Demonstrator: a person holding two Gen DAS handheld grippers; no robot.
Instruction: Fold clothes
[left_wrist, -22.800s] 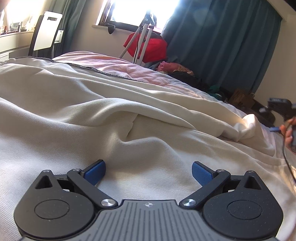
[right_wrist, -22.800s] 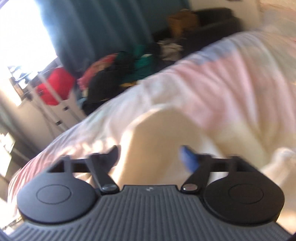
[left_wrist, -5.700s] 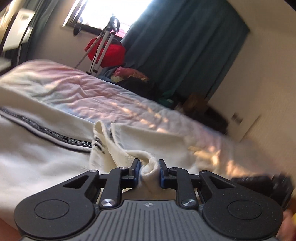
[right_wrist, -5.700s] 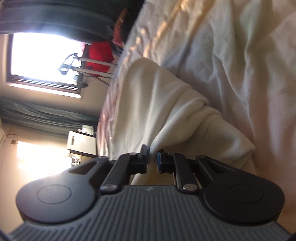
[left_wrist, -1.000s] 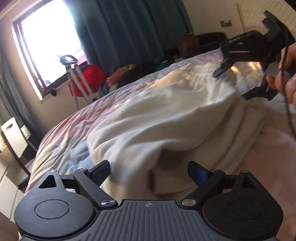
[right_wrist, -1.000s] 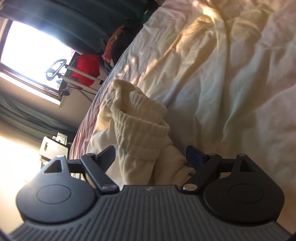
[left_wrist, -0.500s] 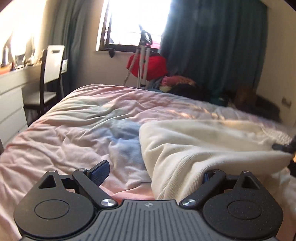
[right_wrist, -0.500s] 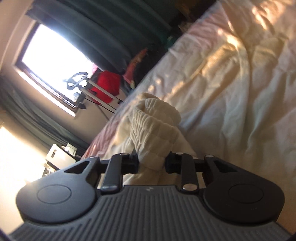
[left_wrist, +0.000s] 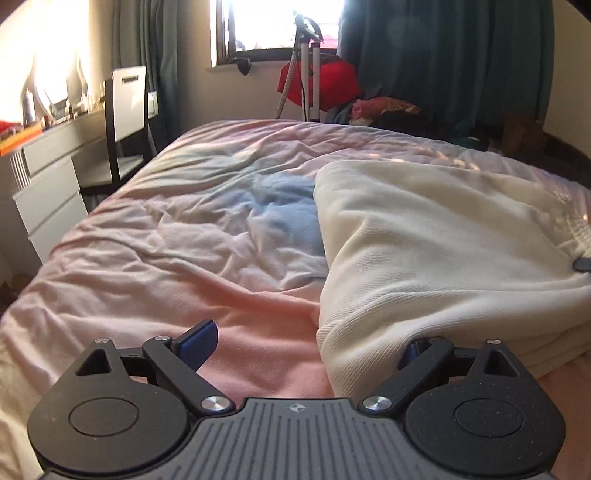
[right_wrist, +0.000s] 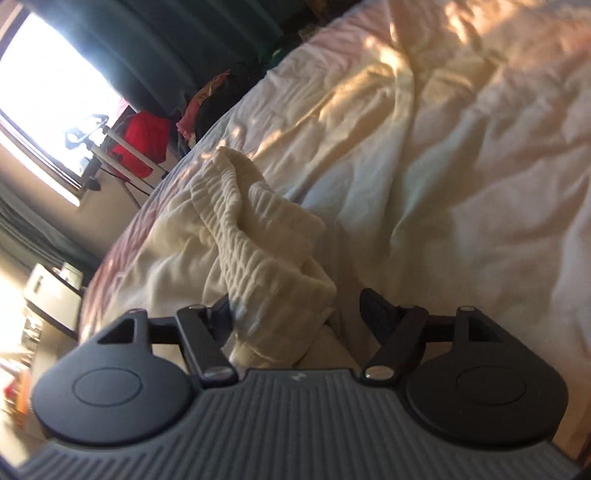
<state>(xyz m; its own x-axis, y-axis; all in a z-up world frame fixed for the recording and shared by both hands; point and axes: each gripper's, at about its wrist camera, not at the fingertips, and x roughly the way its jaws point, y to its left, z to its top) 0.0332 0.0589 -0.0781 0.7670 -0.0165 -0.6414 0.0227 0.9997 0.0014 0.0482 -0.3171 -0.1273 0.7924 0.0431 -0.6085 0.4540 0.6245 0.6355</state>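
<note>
Both grippers are seen with jaws spread wide. Between the fingers of the left gripper (left_wrist: 303, 343), a folded edge of the cream garment (left_wrist: 436, 251) is reached, its right finger half covered by the cloth; nothing is clamped. The garment is laid in a folded heap on the pink-and-blue bed (left_wrist: 192, 229). Around the ribbed waistband (right_wrist: 258, 236), the right gripper (right_wrist: 299, 314) is held open, cloth lying loose between its fingers.
</note>
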